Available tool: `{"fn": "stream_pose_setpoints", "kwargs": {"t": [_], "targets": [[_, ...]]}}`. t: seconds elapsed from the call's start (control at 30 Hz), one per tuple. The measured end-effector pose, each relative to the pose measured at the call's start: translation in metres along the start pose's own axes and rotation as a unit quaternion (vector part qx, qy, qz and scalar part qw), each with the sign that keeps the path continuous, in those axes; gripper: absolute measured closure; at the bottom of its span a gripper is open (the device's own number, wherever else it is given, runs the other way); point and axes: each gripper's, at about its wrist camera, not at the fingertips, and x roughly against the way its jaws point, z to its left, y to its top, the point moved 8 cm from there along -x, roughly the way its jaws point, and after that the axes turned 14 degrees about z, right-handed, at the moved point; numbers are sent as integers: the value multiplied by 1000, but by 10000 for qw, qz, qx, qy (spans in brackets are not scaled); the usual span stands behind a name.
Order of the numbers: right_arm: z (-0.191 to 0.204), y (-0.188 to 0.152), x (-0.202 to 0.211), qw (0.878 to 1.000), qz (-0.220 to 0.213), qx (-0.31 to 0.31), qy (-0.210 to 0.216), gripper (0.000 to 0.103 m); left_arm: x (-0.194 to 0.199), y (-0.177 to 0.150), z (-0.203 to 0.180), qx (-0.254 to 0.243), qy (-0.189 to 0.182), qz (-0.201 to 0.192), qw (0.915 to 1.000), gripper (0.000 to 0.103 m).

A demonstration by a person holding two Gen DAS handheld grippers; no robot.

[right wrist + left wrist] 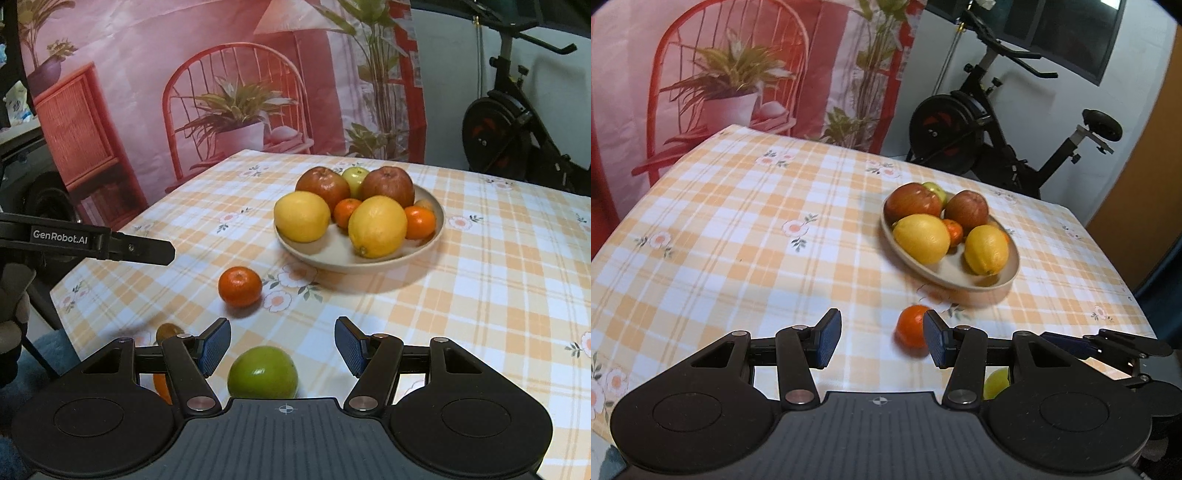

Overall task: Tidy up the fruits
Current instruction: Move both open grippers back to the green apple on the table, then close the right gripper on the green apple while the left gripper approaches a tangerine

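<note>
Left claw [882,338]: jaws parted, empty; tangerine [911,330] just ahead, against its right pad, not gripped.
Right claw [282,345]: jaws parted, empty; green fruit [263,373] between the pads, untouched.
Bowl [369,264]: ahead, holding gathered fruit; likely destination.

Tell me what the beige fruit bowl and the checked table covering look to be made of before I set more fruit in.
Round beige bowl: probably glazed ceramic or stoneware, perhaps melamine; thick smooth rim, even matte-satin surface, no strong glare.
Orange-and-white checked floral tablecloth: seems a printed woven fabric, matte; it drapes softly over the table edge. A coated cloth cannot be ruled out.
</note>
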Motion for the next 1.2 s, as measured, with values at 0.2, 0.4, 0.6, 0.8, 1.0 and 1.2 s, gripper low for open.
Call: {"fn": "stream_pose_setpoints", "kwargs": {"t": [0.2, 0.4, 0.6, 0.8, 1.0, 1.2], "targets": [[-1, -6, -3, 9999, 118, -2, 3, 45, -4, -5, -2, -26, 12, 58, 10000, 52], [0, -11, -6, 9996, 252, 3, 106, 45, -9, -8, -4, -65, -19, 137, 9999, 52], [14, -16, -12, 9984, 466, 235, 214, 50, -10, -11, -10, -177, -89, 213, 9996, 52], [19, -19, -12, 9976, 538, 294, 309, 54, -10, -13, -12, -199, -94, 239, 9995, 52], [21, -22, -14, 9969, 578, 307, 438, 60, -8, -16, -14, -222, -76, 248, 9994, 52], [22, -24, -13, 9969, 545, 286, 488, 61, -5, -25, -14, -218, -33, 291, 9993, 52]]}}
